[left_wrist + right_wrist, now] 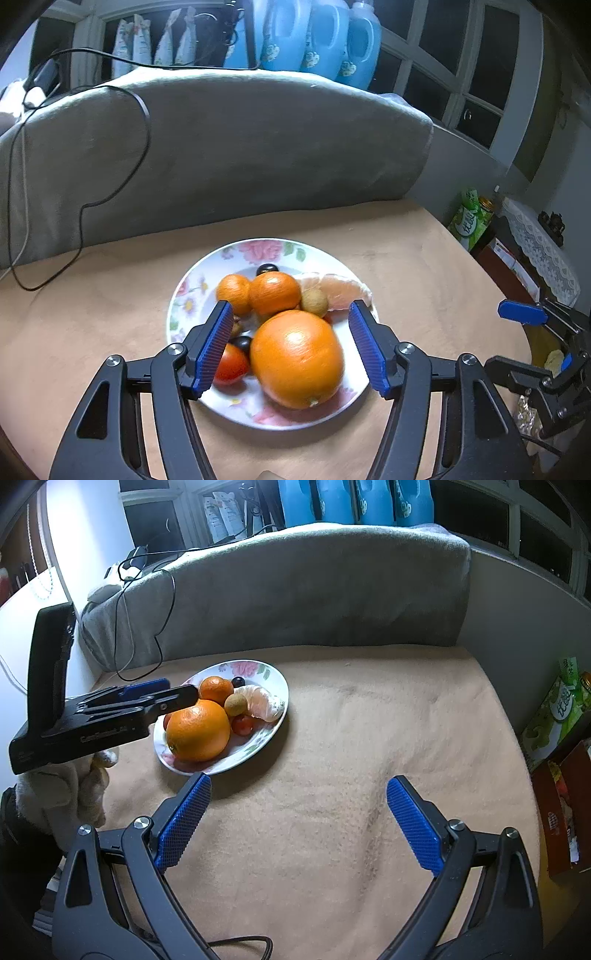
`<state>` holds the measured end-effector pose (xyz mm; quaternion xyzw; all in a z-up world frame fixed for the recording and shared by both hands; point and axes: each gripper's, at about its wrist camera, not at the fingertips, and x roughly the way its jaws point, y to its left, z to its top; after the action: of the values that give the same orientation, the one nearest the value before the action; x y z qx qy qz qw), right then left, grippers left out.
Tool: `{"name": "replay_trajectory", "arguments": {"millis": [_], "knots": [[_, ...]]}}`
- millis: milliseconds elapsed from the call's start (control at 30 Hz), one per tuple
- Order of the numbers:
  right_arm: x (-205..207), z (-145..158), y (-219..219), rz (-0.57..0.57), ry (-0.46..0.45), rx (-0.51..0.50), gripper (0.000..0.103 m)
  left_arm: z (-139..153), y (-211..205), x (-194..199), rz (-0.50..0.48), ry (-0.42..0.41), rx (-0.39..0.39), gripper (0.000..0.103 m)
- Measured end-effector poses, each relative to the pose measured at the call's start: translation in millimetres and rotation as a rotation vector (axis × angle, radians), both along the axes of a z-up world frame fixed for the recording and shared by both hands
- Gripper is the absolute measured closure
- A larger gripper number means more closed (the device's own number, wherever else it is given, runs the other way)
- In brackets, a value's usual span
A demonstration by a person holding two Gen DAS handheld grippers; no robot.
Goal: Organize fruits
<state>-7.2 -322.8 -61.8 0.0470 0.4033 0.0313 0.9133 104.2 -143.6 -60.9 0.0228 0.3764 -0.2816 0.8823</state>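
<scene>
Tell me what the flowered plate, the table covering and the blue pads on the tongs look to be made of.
Plate: likely glazed ceramic or melamine; glossy white with printed pink flowers. Table covering: soft fleece-like cloth; matte peach nap with creases. Pads: probably rubber or plastic; ribbed blue faces.

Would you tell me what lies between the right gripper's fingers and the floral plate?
Only bare beige cloth separates the right gripper from the floral plate, in the right wrist view.

Table covered in beige fuzzy cloth, fills lower frame in both views. Floral plate sits directly on it, left of centre in right wrist view. Grey blanket-covered backrest borders far edge.
</scene>
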Motion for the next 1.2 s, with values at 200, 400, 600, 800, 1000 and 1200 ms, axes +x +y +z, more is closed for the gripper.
{"name": "replay_trajectory", "arguments": {"millis": [200,400,600,800,1000,1200], "knots": [[-0.2,8.0,5.1,-0.007,-0.014,-0.041,0.005,8.5,15.4,-7.6,0.026,-0.01,0.001,0.035],[-3.4,23.7,12.7,-0.007,-0.049,-0.097,0.005,27.2,33.7,-24.1,0.051,-0.04,-0.005,0.032],[-10.8,39.9,25.6,0.004,-0.096,-0.154,0.002,45.1,46.8,-44.6,0.076,-0.075,-0.005,0.03],[-17.8,49.9,34.0,0.004,-0.137,-0.182,0.0,58.8,59.9,-66.1,0.119,-0.113,-0.004,0.023],[-18.0,40.2,38.1,-0.004,-0.125,-0.174,0.0,52.7,67.5,-84.7,0.17,-0.126,0.04,0.021],[-20.9,27.2,45.8,-0.003,-0.12,-0.175,0.0,35.5,76.9,-94.4,0.205,-0.089,0.059,0.021]]}}
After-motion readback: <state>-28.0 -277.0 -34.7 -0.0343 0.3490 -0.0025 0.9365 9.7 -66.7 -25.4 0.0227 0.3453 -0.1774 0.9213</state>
